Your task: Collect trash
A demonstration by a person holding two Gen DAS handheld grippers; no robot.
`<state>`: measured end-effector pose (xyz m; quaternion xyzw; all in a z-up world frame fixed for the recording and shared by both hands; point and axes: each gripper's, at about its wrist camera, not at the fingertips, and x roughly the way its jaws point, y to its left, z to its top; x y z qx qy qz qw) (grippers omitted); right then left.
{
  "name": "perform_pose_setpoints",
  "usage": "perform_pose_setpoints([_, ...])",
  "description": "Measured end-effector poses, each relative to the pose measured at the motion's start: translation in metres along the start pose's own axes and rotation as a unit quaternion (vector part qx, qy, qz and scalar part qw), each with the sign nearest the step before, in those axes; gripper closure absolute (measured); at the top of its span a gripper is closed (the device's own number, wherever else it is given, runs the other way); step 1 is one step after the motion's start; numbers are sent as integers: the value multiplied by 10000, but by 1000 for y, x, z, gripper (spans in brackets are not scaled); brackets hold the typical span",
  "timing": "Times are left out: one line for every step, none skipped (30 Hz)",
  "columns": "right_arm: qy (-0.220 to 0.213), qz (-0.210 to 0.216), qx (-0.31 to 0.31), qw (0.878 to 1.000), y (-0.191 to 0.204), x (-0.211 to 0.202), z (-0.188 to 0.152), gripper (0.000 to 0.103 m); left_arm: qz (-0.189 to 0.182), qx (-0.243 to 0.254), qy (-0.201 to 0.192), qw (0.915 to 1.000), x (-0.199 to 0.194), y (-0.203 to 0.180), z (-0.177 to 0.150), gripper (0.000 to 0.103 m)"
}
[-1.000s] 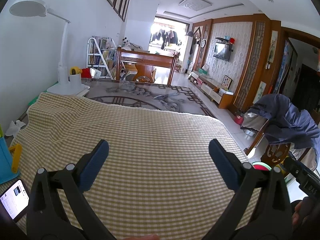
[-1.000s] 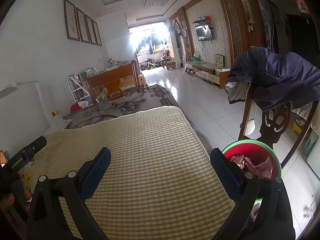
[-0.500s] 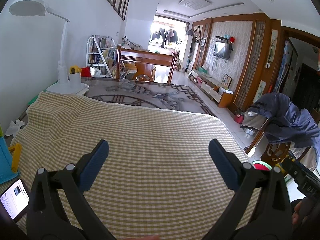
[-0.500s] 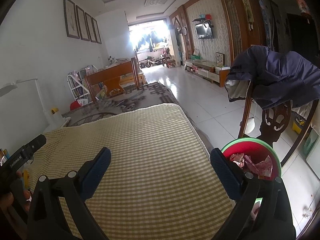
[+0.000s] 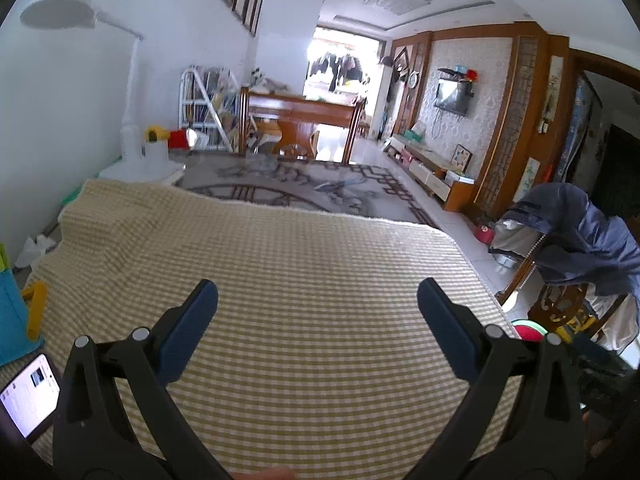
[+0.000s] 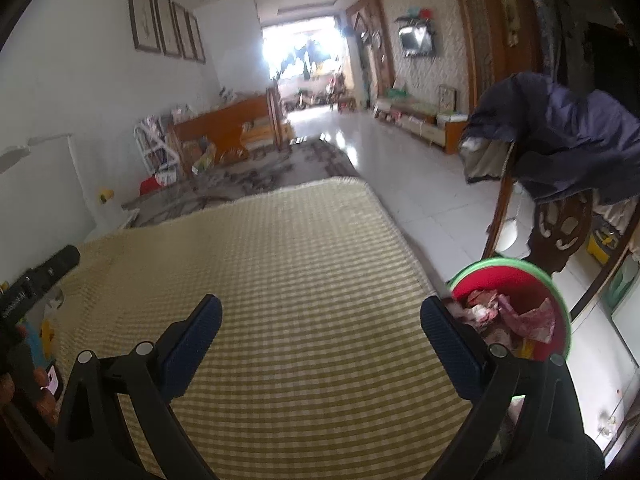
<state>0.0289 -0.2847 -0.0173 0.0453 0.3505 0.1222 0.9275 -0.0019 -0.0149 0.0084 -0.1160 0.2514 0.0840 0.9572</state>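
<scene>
A red bin with a green rim [image 6: 516,276] stands on the floor off the table's right edge, with crumpled wrappers [image 6: 520,316] inside; its top shows in the left wrist view [image 5: 528,328]. The table wears a yellow checked cloth [image 5: 300,280], also in the right wrist view [image 6: 280,280]. My left gripper [image 5: 318,300] is open and empty above the cloth. My right gripper [image 6: 320,316] is open and empty near the table's right edge, next to the bin. I see no trash on the cloth.
A phone [image 5: 28,394] and a blue and yellow object [image 5: 16,316] lie at the table's left. A white lamp [image 5: 132,120] stands at the far left. A wooden chair draped with a dark jacket [image 6: 560,152] stands right of the bin.
Both views have shifted slightly; the right wrist view has turned a little to the right and the bin sits lower and nearer. Both grippers stay open and empty.
</scene>
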Motion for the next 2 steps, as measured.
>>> perform_pose_setpoints([137,33,-23,9999,2,11,4,7,27,-97,61,9999,2,4,-1,5])
perform_pose_setpoints([219,55,-52,9997,5,22,9,7,58,-156,87,9998,3,6,0,5])
